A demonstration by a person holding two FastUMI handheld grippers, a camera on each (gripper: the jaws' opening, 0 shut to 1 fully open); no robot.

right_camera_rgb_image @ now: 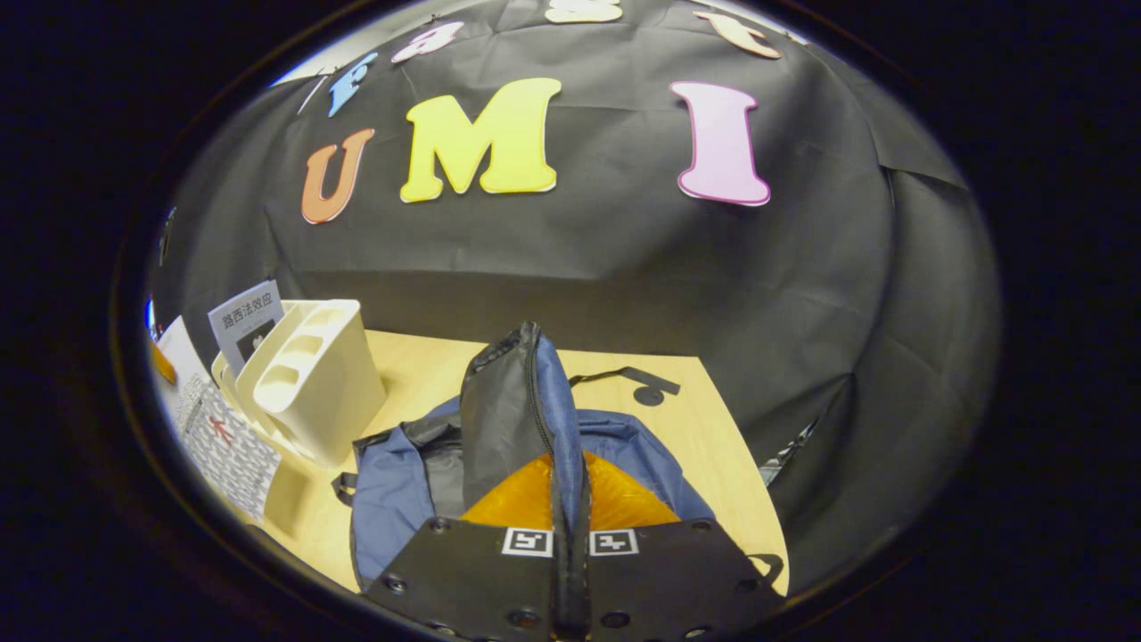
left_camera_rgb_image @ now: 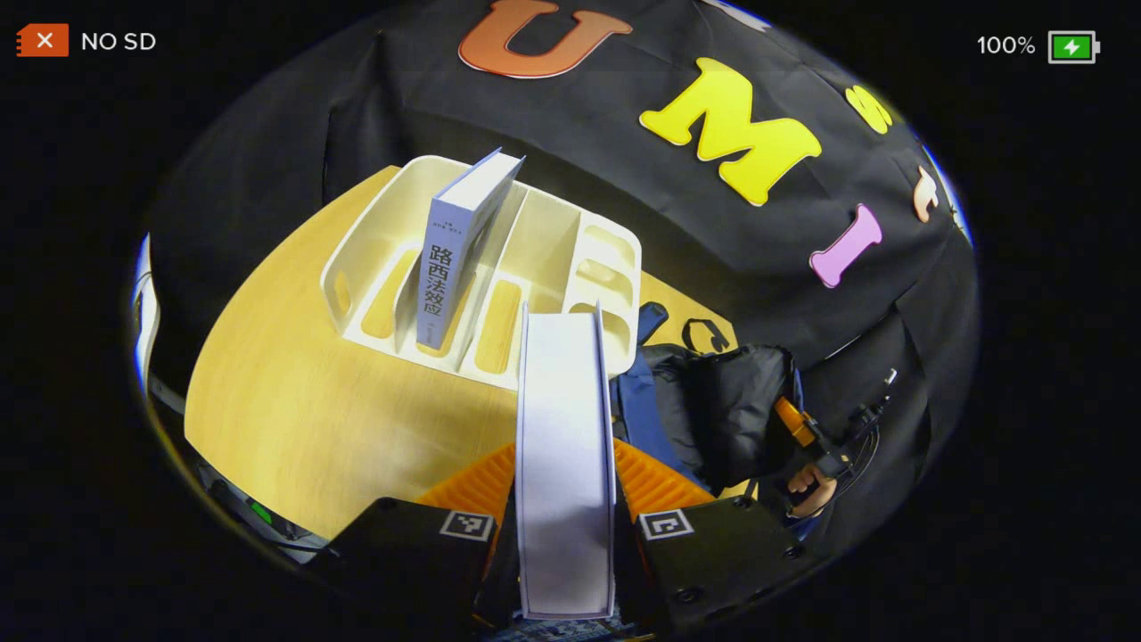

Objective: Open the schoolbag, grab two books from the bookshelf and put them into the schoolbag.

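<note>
The left gripper [left_camera_rgb_image: 565,499] is clamped on a white book [left_camera_rgb_image: 563,446], held spine-edge up, its long axis running straight ahead of the fingers; the schoolbag [left_camera_rgb_image: 704,410] lies ahead and to that gripper's right, just beside the white bookshelf [left_camera_rgb_image: 374,241], where a second book [left_camera_rgb_image: 455,259] stands upright; the right gripper [right_camera_rgb_image: 569,526] pinches the bag's raised flap [right_camera_rgb_image: 513,401], holding the mouth up; judged next: the book swings right, over open tabletop [left_camera_rgb_image: 294,401], into the bag.
</note>
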